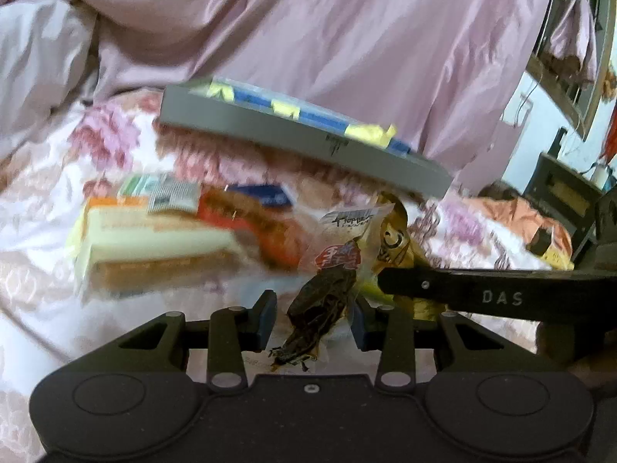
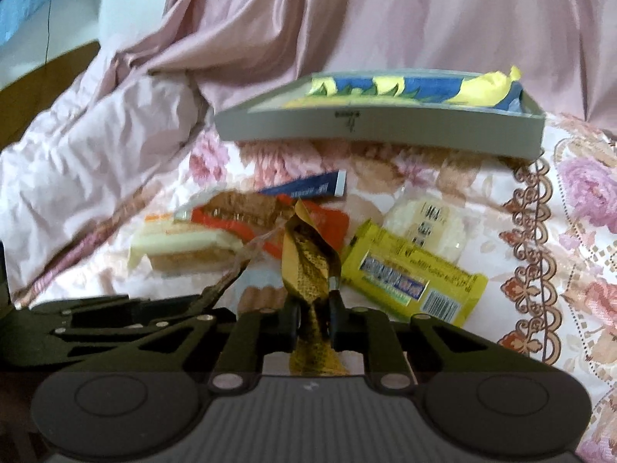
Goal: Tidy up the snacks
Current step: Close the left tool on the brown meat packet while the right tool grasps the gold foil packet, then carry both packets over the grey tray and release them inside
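Snacks [image 2: 412,277] scattered on floral bedding, right claw [image 2: 314,318] clamping gold packet [image 2: 308,270], left claw [image 1: 314,318] pinching clear pouch [image 1: 327,301]

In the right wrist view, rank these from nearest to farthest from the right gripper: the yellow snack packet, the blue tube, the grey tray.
1. Yellow snack packet: just right of the right gripper, on the floral bedspread.
2. Blue tube: farther back, near centre.
3. Grey tray: farthest, at the back against the pink bedding.
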### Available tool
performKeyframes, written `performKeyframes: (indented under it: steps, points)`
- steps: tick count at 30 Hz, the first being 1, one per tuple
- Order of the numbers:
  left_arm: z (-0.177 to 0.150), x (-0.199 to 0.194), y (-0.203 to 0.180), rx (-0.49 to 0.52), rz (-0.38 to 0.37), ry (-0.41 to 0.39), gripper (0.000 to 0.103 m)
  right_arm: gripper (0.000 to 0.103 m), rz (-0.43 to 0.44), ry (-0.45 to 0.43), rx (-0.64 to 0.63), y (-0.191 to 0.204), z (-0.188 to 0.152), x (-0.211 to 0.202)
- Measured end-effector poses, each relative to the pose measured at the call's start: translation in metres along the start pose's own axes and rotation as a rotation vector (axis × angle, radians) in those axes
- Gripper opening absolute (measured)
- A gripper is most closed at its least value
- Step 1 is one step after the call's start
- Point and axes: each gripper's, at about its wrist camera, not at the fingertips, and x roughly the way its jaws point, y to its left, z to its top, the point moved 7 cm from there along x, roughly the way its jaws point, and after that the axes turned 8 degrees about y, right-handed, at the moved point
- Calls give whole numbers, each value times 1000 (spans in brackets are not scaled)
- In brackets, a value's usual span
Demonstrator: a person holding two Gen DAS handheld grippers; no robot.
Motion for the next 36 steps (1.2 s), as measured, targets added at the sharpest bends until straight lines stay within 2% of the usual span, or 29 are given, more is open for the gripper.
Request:
performKeyframes:
  steps: [8, 15, 20, 28, 36]
  points:
    - [38, -8, -19, -21, 14, -92, 42, 17, -9, -147, 58, -19, 24, -28]
    - [97, 3, -42, -12, 40, -175, 42, 17, -71, -326, 44, -42, 68, -46]
    - [142, 28, -55, -11, 58, -216, 42, 17, -117, -423, 60, -72, 103, -45]
    - [194, 83, -65, -37, 66, -227, 42, 17, -154, -450, 141, -117, 130, -19]
    - [205, 128, -50, -105, 96, -183, 42, 17, -156, -434, 162, -132, 139, 9]
